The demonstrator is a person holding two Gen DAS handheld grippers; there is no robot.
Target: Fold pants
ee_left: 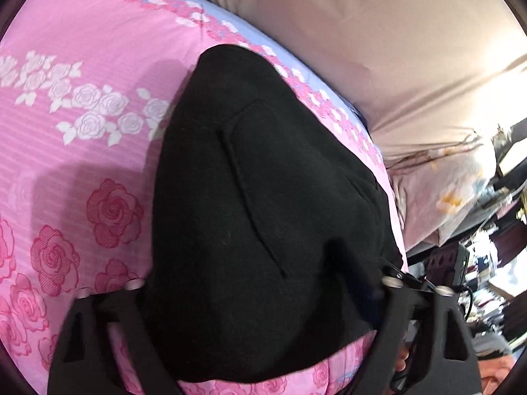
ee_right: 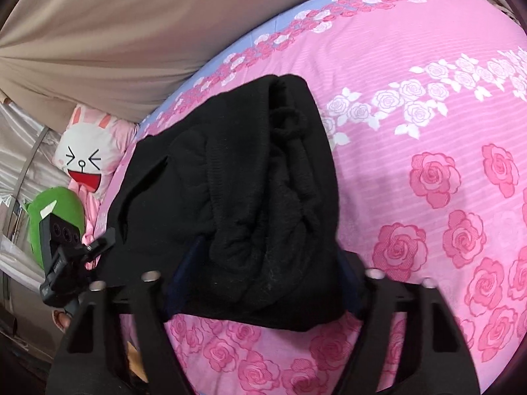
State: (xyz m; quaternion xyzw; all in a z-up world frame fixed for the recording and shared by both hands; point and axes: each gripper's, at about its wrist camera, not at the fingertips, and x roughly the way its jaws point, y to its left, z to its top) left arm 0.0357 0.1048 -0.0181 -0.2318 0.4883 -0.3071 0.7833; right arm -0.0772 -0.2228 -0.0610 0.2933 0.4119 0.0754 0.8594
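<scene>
Black pants point(ee_left: 263, 197) lie folded in a thick bundle on a pink rose-print bed cover point(ee_left: 82, 164). In the left wrist view a pocket seam shows on top. My left gripper point(ee_left: 263, 283) straddles the near end of the bundle; its fingertips are hidden by the cloth. In the right wrist view the pants point(ee_right: 257, 197) show the gathered waistband and drawstring. My right gripper point(ee_right: 263, 283) straddles the near end too, blue pads at either side, and the cloth fills the gap. The other gripper point(ee_right: 62, 250) shows at the left.
A beige curtain point(ee_left: 378, 49) hangs beyond the bed. A white rabbit pillow point(ee_right: 85, 154) and a green plush toy point(ee_right: 62, 210) lie at the bed's far left edge. Cluttered shelves point(ee_left: 494, 247) stand at the right of the left wrist view.
</scene>
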